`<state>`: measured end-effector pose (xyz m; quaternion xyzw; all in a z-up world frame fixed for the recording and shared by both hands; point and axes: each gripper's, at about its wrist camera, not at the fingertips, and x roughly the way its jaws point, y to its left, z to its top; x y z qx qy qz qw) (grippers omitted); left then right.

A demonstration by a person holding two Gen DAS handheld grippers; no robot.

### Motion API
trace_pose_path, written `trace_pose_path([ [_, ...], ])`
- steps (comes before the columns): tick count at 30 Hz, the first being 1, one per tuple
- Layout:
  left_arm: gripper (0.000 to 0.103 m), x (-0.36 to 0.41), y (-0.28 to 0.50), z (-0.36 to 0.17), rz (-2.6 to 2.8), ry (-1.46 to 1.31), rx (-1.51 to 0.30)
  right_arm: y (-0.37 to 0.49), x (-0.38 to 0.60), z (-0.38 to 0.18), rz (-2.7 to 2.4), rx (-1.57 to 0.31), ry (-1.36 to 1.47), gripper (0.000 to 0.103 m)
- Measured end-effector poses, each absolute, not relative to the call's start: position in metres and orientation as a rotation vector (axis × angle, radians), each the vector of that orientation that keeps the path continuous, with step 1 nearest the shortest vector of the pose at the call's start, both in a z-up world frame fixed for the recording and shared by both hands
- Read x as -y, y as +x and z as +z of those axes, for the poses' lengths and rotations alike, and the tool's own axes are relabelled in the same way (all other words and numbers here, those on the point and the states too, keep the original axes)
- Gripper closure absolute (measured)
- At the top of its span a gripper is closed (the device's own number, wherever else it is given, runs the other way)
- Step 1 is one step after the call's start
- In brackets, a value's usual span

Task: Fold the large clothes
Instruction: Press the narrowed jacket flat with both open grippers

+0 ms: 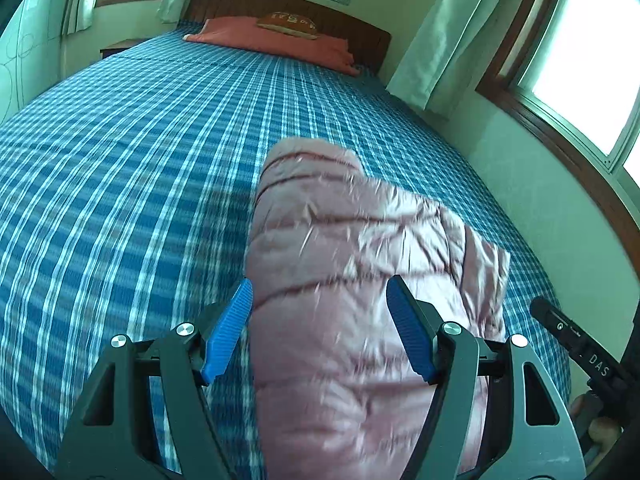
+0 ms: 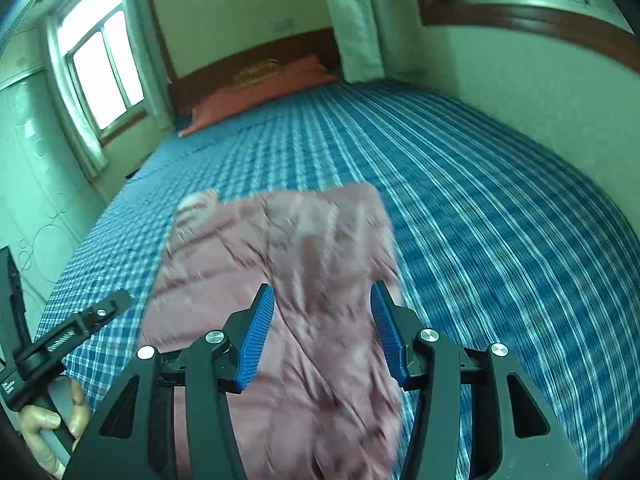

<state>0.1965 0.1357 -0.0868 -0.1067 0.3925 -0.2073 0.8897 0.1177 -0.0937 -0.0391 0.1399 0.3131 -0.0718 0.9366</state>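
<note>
1. Two grippers hang above one pink quilted jacket (image 1: 360, 280), which lies folded into a long bundle on the blue checked bed (image 1: 120, 200), near its foot end.
2. Left gripper (image 1: 320, 320): jaws wide apart, nothing pinched; the jacket shows between and below the blue pads.
3. Right gripper (image 2: 322, 328): jaws parted somewhat less, also gripping nothing; cloth lies under them.
4. Jacket's long axis runs away from both tools toward the red pillow (image 1: 272, 40) at the headboard.
5. Judgement: the near end lies about equally close to both hands, so a fold along that axis suits both.
</note>
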Motion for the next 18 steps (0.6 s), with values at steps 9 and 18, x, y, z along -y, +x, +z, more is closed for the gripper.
trace_pose_path([
  [9,0.034,-0.098,0.234,-0.129,-0.391,-0.174,-0.944,0.179,0.101,-0.11,-0.133,-0.813,0.245,0.054],
  [18,0.027,-0.081,0.241,-0.164,-0.331,-0.098,-0.96,0.183,0.109,-0.148,-0.147,-0.803,0.277,0.055],
])
